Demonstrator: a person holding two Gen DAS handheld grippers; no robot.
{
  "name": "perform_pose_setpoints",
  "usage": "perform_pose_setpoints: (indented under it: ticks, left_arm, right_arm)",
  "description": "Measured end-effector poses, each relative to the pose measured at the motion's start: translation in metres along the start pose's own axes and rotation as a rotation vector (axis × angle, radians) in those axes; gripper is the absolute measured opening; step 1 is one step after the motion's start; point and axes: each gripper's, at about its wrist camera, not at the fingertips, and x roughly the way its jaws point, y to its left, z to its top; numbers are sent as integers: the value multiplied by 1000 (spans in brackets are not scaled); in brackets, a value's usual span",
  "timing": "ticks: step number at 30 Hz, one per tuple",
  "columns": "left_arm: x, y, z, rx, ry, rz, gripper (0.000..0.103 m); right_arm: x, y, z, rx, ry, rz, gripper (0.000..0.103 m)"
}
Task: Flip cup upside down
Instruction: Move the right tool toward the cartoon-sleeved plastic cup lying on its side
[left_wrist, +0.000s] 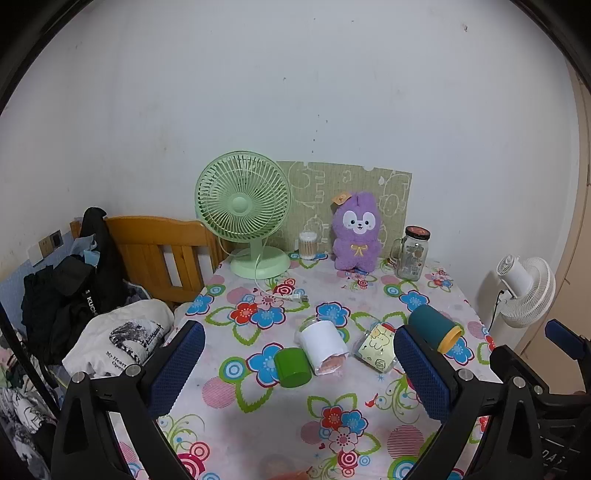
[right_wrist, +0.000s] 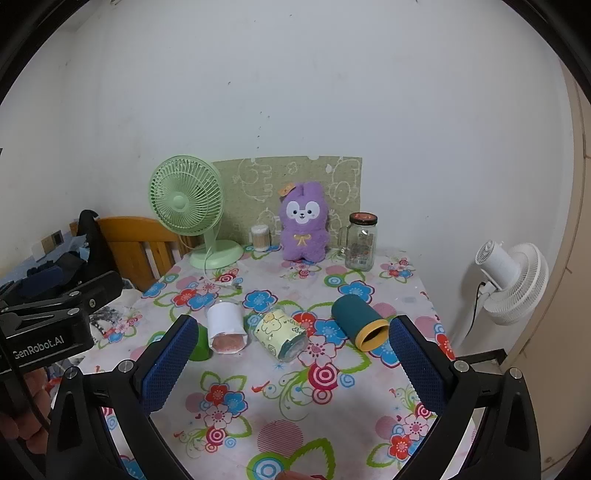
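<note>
1. Left tongs (left_wrist: 299, 363): blue-padded fingers spread wide, holding nothing, raised above the near part of the bench (left_wrist: 280, 421), which wears a white cloth printed with red, blue and pink flowers.
2. Right tongs (right_wrist: 290, 356): likewise spread wide and empty, above the near edge of the same bench.
3. Row of four cups lying on their sides across the middle of the bench, left to right:
   - small green plastic cup (left_wrist: 291, 367), touching its right neighbour;
   - clear cup wrapped in white paper (left_wrist: 323, 345), with a pinkish end facing near;
   - clear glass cup printed with yellow cartoon figures (right_wrist: 280, 334), just beside the white one;
   - dark teal cup with a yellow rim (right_wrist: 360, 326), mouth turned near-right, apart at the right end.
4. White cable and plug (left_wrist: 288, 295), beyond the row.
5. Far edge, left to right: pale green desk fan (left_wrist: 243, 218), clear tub of cotton swabs (left_wrist: 308, 243), purple plush rabbit (left_wrist: 356, 232), glass handled jar with dark lid (left_wrist: 412, 254).
6. Off the bench: wooden bed frame (left_wrist: 159, 251) at left; white floor fan (right_wrist: 511, 280) at right.
</note>
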Motion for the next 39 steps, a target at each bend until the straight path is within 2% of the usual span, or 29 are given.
perform_pose_setpoints:
  ticks: [10, 22, 39]
  left_arm:
    - [11, 2, -4, -10, 28, 11, 103]
    - [59, 11, -14, -24, 120, 33, 103]
    - [158, 5, -27, -16, 272, 77, 103]
  right_arm:
    - [10, -2, -2, -5, 19, 5, 103]
    - [61, -8, -13, -4, 120, 30, 103]
    - [179, 9, -20, -208, 294, 112, 103]
